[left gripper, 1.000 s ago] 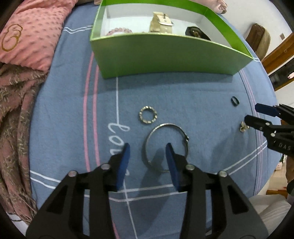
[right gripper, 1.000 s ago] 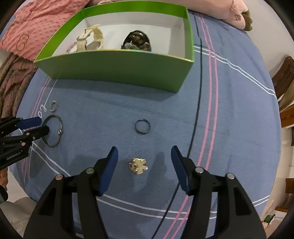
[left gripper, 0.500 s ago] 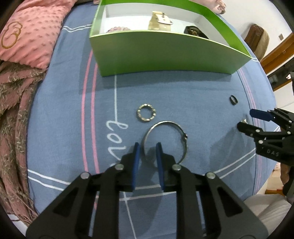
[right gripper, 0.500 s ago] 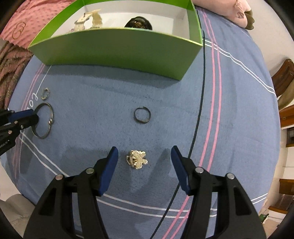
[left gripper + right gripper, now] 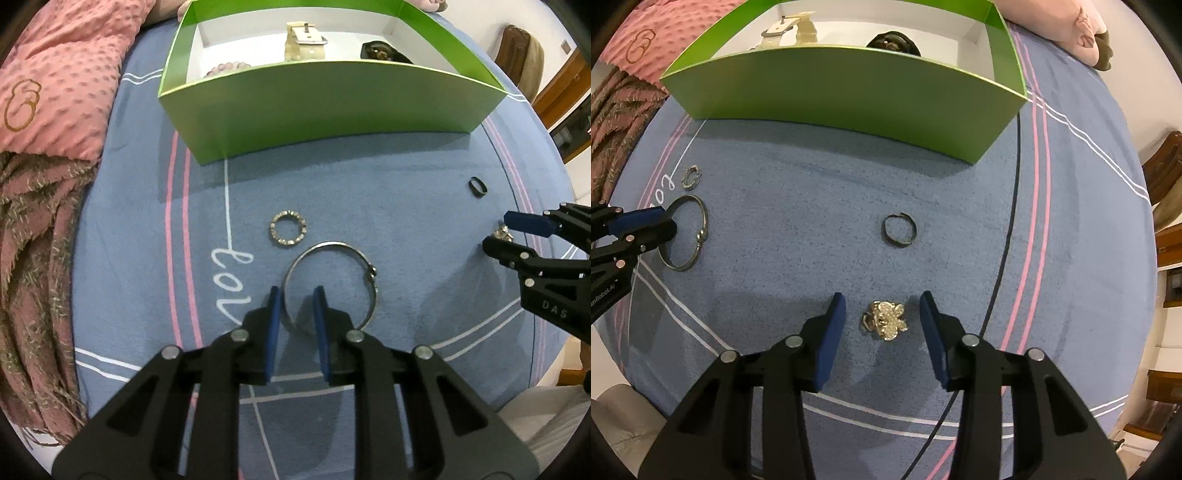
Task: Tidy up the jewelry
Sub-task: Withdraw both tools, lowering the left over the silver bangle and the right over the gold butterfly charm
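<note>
Jewelry lies scattered on the blue striped bedspread (image 5: 369,192) below the green cardboard box (image 5: 332,107). At nine o'clock in my right view, my left gripper (image 5: 297,299) straddles the rim of the large silver hoop bracelet (image 5: 365,271), its narrow jaws not visibly pinching the wire. A small beaded silver ring (image 5: 289,232) sits at eleven o'clock from the hoop. Further right lies a dark thin ring (image 5: 899,229). My right gripper (image 5: 882,308) is closing around the gold flower-shaped brooch (image 5: 886,319), pads not yet touching.
</note>
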